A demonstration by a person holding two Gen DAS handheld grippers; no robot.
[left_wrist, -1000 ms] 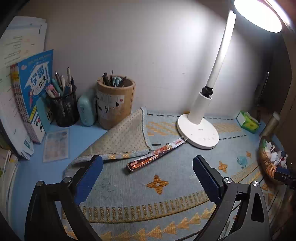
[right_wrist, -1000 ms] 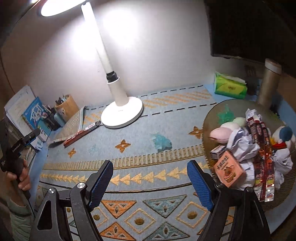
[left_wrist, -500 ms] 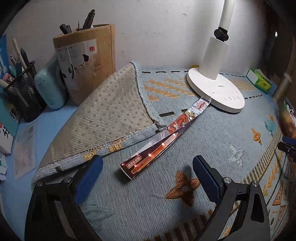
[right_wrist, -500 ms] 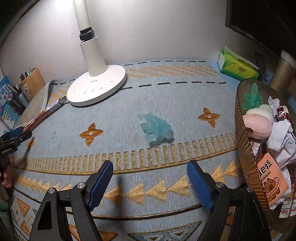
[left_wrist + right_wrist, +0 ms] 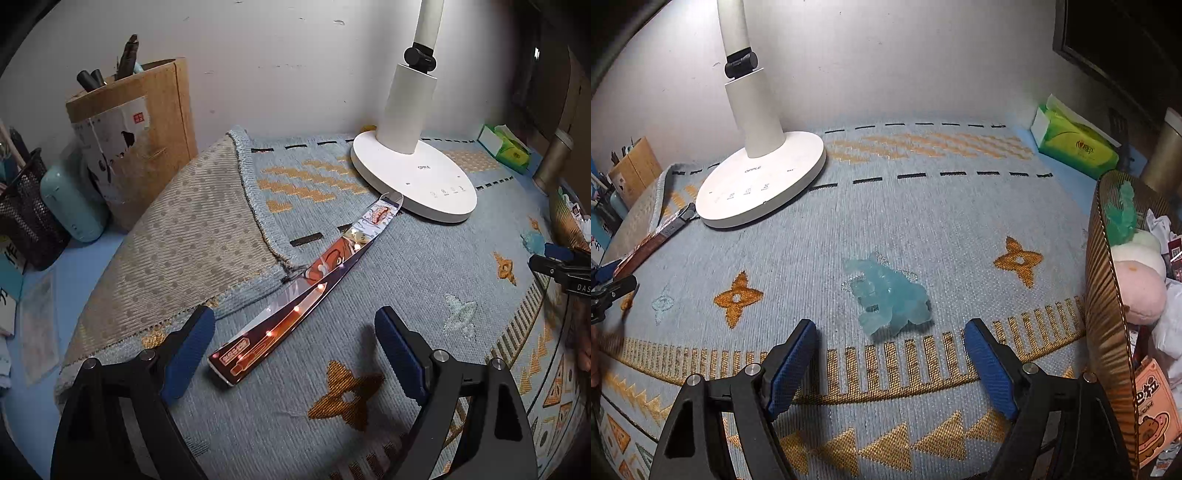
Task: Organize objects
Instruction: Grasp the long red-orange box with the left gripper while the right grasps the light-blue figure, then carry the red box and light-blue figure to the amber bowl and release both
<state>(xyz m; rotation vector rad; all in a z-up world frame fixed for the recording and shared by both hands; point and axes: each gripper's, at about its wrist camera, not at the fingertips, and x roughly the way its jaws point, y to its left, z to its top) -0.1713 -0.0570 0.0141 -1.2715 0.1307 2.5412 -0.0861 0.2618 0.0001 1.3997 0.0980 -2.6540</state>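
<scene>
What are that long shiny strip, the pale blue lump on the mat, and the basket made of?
Strip: looks like glossy plastic or foil packaging; it mirrors the lamplight in bright spots.
Lump: translucent, jelly-like or soft plastic; light passes through it.
Basket: ribbed brownish wall with a sheen; woven or corrugated, unclear which.

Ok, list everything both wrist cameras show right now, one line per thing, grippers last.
Mat: one, pale blue with orange patterns, covers the desk; left corner folded over.
Lamp: one, white, at the back of the mat.
Long packet: one, shiny red-brown, far end at the lamp base.
Translucent toy: one, light blue, mid-mat.
Basket: one, brown, right edge, holding toys and wrappers.
Tissue pack: one, green, back right.
Wooden pen holder: one, tan, back left.
Mesh pen cup: one, black, far left.
Left gripper: blue pads, open, around the packet's near end.
Right gripper: blue pads, open, before the toy.
</scene>
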